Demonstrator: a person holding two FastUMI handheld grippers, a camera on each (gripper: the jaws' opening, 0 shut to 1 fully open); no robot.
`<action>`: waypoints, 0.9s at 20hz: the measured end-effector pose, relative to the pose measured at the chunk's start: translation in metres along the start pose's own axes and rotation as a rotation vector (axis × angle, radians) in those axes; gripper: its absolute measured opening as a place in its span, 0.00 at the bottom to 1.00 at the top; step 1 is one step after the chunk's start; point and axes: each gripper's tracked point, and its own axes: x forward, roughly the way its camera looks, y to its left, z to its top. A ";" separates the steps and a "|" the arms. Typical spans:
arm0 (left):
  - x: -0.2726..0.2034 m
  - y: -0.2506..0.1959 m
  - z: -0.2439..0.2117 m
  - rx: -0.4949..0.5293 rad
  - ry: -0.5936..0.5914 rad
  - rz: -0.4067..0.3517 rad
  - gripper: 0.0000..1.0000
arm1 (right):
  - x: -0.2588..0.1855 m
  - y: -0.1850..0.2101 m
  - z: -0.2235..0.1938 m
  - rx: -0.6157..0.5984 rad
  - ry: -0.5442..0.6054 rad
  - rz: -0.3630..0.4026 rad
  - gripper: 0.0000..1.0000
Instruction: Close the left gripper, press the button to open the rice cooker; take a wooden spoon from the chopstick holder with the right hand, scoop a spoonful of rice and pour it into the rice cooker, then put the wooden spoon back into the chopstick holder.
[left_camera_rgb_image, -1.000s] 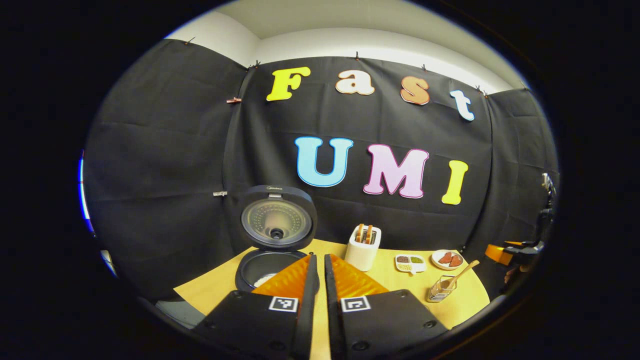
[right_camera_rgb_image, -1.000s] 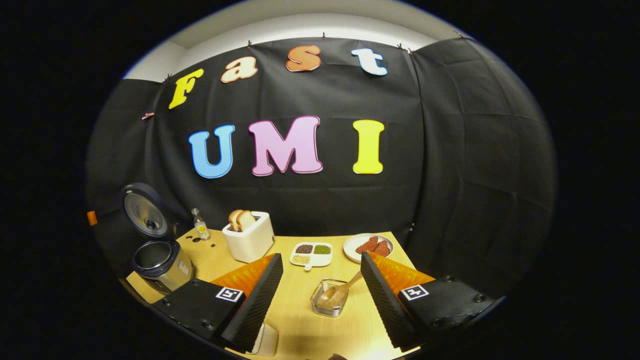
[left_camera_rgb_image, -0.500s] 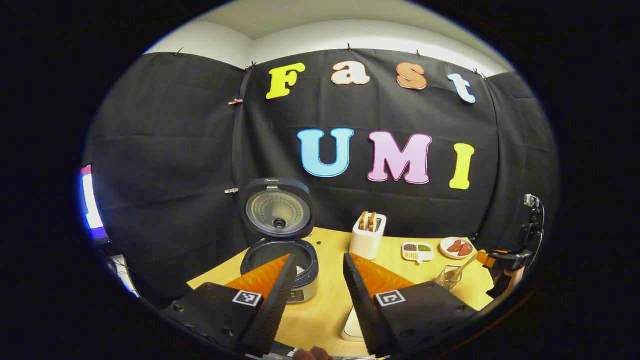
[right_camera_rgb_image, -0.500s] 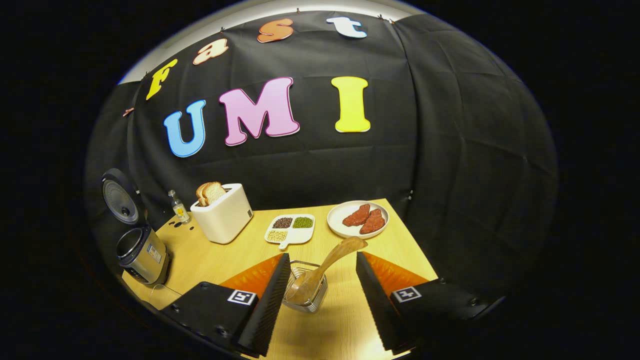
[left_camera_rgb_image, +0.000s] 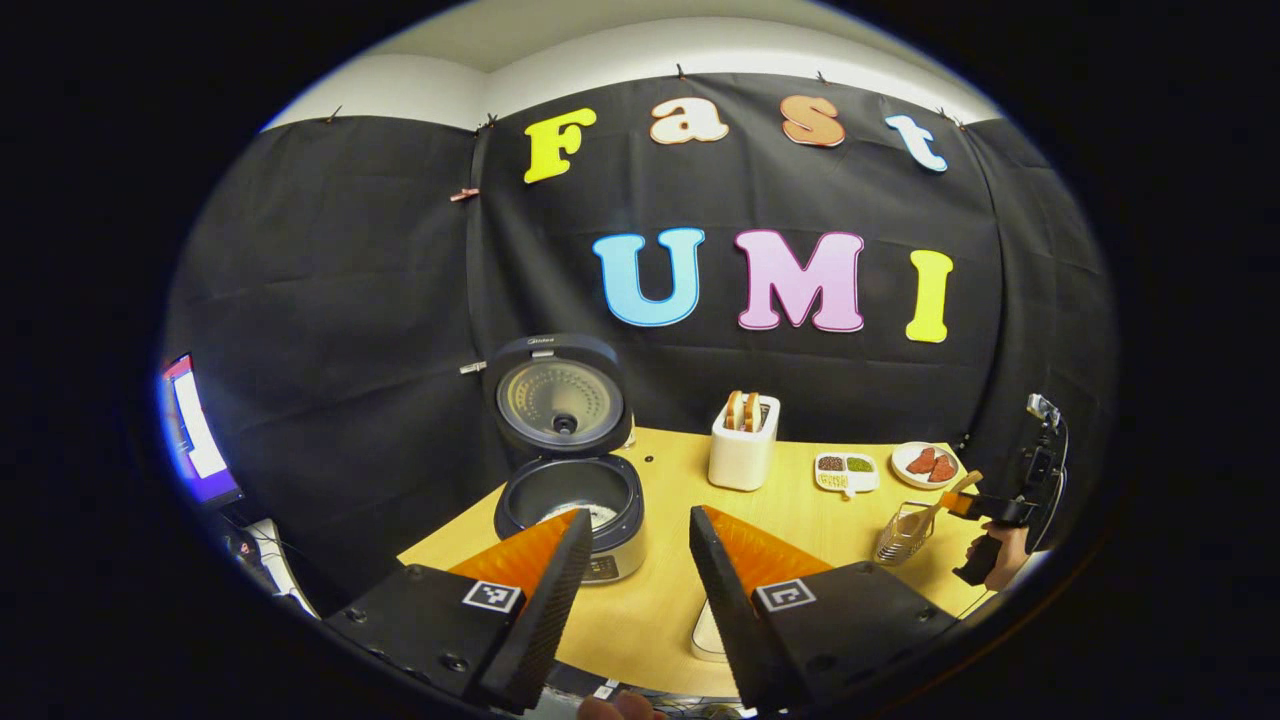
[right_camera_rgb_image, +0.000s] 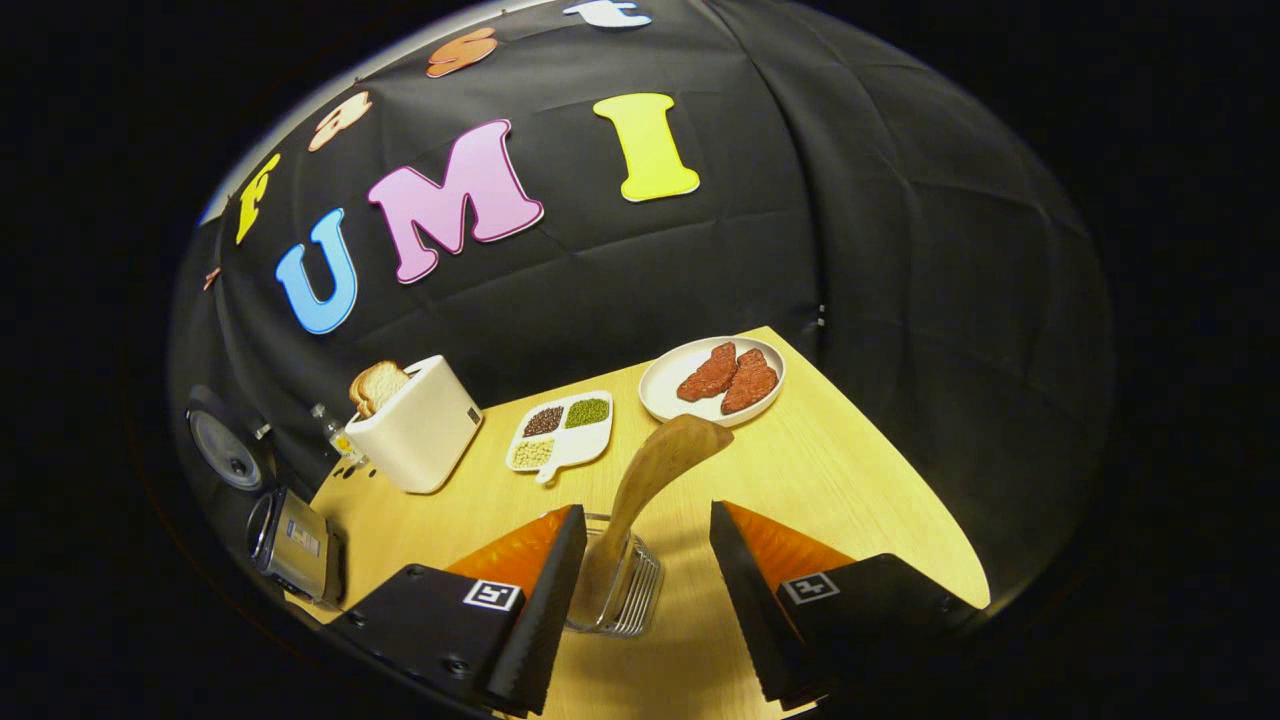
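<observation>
The rice cooker (left_camera_rgb_image: 572, 500) stands with its lid up at the table's left end, its pot showing pale at the bottom; in the right gripper view it is at the far left (right_camera_rgb_image: 295, 545). My left gripper (left_camera_rgb_image: 632, 530) is open, held back from the cooker. The wooden spoon (right_camera_rgb_image: 655, 470) leans in the wire chopstick holder (right_camera_rgb_image: 620, 595), handle tilted up to the right. My right gripper (right_camera_rgb_image: 645, 525) is open with its fingers on either side of the spoon's handle, not touching it. In the left gripper view the chopstick holder (left_camera_rgb_image: 903, 533) and a hand with the right gripper (left_camera_rgb_image: 958, 503) show at the right.
A white toaster (right_camera_rgb_image: 415, 425) with bread, a small bottle (right_camera_rgb_image: 338, 435), a divided dish of grains (right_camera_rgb_image: 560, 430) and a plate of red meat slices (right_camera_rgb_image: 712, 378) stand along the back of the wooden table (right_camera_rgb_image: 850, 490). A lit screen (left_camera_rgb_image: 195, 425) glows far left.
My left gripper has opened and drawn back from the cooker. My right gripper has moved forward and down until its open fingers flank the spoon.
</observation>
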 end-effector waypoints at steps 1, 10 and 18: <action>-0.001 0.000 -0.001 -0.003 0.005 0.001 0.71 | 0.005 0.001 -0.001 0.021 0.014 -0.001 0.80; -0.010 0.006 -0.001 0.016 0.003 0.008 0.71 | 0.025 0.015 0.000 0.110 0.011 0.010 0.23; -0.021 0.020 0.000 -0.019 -0.020 0.033 0.71 | -0.007 0.036 0.020 0.093 -0.004 0.065 0.10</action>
